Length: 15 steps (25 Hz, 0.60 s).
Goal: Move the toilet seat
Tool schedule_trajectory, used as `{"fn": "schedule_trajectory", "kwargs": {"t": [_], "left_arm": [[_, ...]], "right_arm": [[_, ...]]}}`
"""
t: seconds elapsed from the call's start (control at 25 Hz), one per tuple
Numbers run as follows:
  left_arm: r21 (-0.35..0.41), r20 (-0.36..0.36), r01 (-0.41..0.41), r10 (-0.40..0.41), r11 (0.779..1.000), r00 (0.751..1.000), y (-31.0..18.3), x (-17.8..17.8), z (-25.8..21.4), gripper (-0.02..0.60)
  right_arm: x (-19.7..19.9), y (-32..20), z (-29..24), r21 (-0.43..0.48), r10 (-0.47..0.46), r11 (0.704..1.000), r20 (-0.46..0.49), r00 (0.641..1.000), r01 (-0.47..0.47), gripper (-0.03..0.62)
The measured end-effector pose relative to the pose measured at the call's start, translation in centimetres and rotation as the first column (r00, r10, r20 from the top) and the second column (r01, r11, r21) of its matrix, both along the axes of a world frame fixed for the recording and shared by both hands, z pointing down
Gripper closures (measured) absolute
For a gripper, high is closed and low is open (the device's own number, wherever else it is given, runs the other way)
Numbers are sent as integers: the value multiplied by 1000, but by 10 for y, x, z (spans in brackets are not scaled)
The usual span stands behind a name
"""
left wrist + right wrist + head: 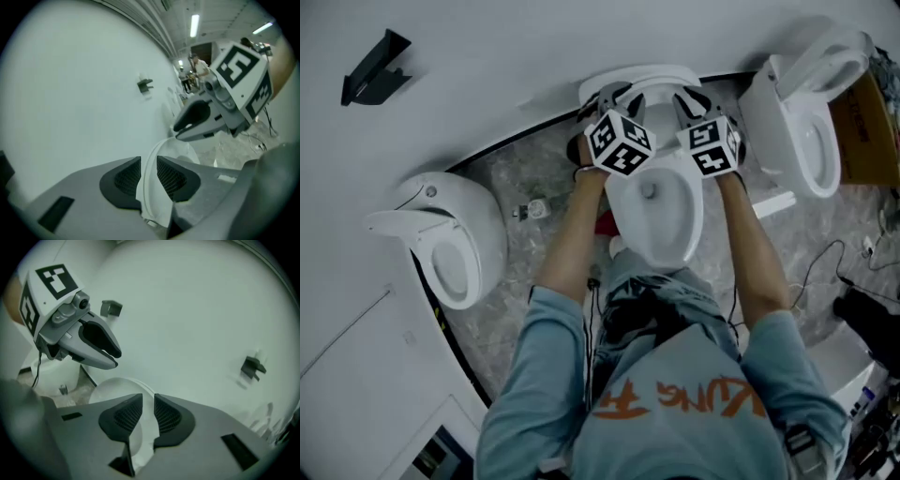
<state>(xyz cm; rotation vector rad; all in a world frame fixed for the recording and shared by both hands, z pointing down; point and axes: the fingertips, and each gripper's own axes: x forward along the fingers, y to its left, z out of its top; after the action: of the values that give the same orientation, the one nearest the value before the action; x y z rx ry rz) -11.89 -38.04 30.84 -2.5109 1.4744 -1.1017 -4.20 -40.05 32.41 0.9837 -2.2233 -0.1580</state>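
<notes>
A white toilet (654,211) stands in the middle of the head view, its bowl uncovered. Its white seat (639,78) is lifted at the back, near the wall. My left gripper (602,97) is shut on the seat's left edge, and my right gripper (692,97) on its right edge. In the left gripper view the seat's thin rim (174,146) runs between the pads of the left gripper (148,173), with the right gripper (201,119) opposite. The right gripper view shows the right gripper (143,416) pinching the seat (112,387), and the left gripper (91,341) across from it.
A second toilet (450,239) stands at the left and a third (811,122) at the right, beside a cardboard box (867,122). A black bracket (373,67) is fixed to the wall. Cables (825,262) trail over the floor at the right. A small valve (534,208) is left of the bowl.
</notes>
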Motion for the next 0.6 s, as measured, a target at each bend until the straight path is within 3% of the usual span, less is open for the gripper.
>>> {"fn": "schedule_trajectory", "kwargs": {"t": [0.08,0.12,0.24,0.32,0.44,0.52,0.6], "left_arm": [[34,-117,94,-89,995,989,21,1,-31,479],[47,-191,150,-138,988,972,31,1,-47,485],[69,-428,316,-258,946,866,68,7,-90,523],[78,-527,404,-306,912,793,101,15,-108,577],[97,-610,505,-349,858,711,144,26,-135,578],[135,-632,536,-344,833,694,163,33,-154,578],[172,-624,560,-350,810,698,181,39,-169,578]], "right_arm": [[10,22,-16,-51,27,999,150,988,-20,557],[15,31,-27,-72,37,997,227,973,-21,594],[26,52,-69,-87,45,996,429,902,-8,595],[38,73,-97,-85,38,996,517,855,7,595],[57,104,-132,-65,11,997,582,813,33,595],[67,121,-149,-36,-22,998,581,814,53,595],[75,137,-164,5,-71,997,566,821,82,595]]}}
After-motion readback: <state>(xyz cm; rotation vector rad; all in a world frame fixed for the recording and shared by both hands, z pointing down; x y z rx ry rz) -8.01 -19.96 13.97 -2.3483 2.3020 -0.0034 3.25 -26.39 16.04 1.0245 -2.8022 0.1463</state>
